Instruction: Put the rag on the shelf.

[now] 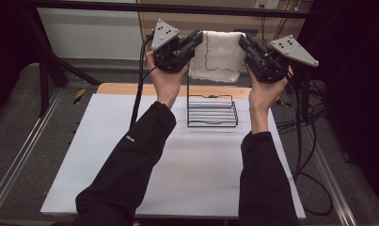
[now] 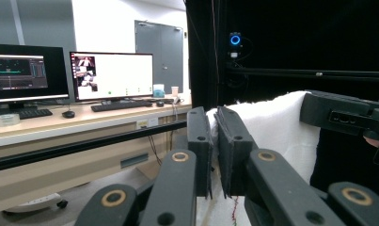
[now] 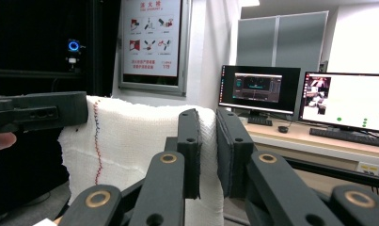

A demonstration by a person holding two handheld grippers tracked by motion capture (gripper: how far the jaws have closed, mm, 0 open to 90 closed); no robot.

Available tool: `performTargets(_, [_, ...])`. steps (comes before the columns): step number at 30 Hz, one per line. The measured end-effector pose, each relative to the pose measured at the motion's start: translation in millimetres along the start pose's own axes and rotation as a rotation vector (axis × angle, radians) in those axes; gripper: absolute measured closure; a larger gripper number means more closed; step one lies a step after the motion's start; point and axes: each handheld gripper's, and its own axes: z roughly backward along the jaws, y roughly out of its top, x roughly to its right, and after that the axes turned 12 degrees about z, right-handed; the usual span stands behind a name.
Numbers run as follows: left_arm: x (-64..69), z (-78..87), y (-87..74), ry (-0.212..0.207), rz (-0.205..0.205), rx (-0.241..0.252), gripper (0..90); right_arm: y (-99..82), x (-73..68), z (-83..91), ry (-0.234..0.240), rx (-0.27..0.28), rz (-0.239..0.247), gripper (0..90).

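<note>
Cloth (image 1: 218,55): white, red-stitched, held stretched in the air above the wire rack (image 1: 212,112).
Left claw (image 1: 195,39): clamped on one top corner.
Right claw (image 1: 244,43): clamped on the other.
Progress: cloth lifted and spread; hanging it on the rack on the tabletop (image 1: 177,165) apparently remains.

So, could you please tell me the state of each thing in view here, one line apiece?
Cloth: white, lifted above the table, stretched between both grippers, lower part hanging free.
Left hand-held gripper: shut on the cloth's top left corner.
Right hand-held gripper: shut on the cloth's top right corner.
Wire rack: black, standing on the table, nothing on it.
Table: white top, bearing the rack.
</note>
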Motion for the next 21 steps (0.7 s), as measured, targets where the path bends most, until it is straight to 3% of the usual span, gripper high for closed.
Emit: performTargets(21, [-23.3,-34.7,-5.7,0.031,0.027,-0.036,84.0,-16.4,19.0,-38.2,-0.007,-0.05,-0.014,80.8])
